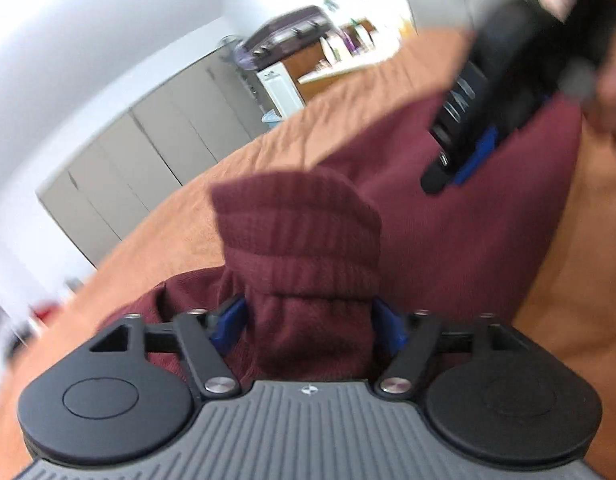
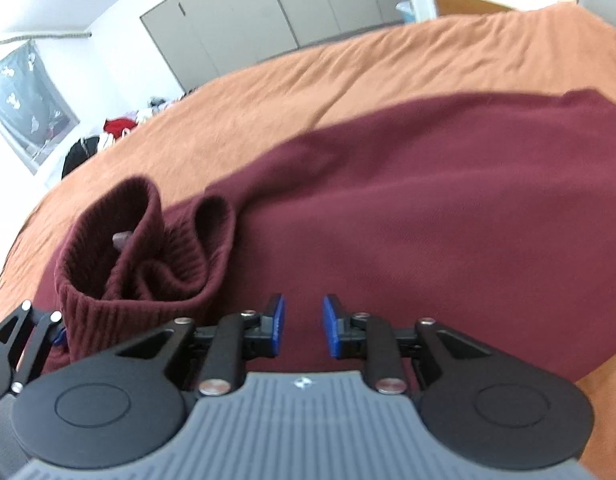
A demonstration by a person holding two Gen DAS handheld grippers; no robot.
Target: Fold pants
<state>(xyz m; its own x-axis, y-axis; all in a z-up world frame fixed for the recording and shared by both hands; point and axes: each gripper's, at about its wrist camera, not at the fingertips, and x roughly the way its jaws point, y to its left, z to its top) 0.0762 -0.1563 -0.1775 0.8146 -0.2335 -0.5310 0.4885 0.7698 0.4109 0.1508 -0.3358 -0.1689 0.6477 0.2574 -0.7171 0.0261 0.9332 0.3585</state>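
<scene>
Left gripper [image 1: 308,320] pinches the pants' ribbed cuffs [image 1: 295,224], likely lifting the leg ends to fold over. Right gripper [image 2: 303,326] part open, empty, hovering above the pants [image 2: 428,220], which lie on the orange bedspread [image 2: 348,80]. Waistband cut off; left view blurry.

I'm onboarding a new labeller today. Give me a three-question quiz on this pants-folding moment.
1. True or false: the left gripper grips the ribbed cuff of the maroon pants.
2. The right gripper is: A) open, holding nothing B) shut on the cuff C) out of view.
3. Fill in: the pants lie on an ______ bedspread.

Key: 1 true; 2 A; 3 orange.
</scene>
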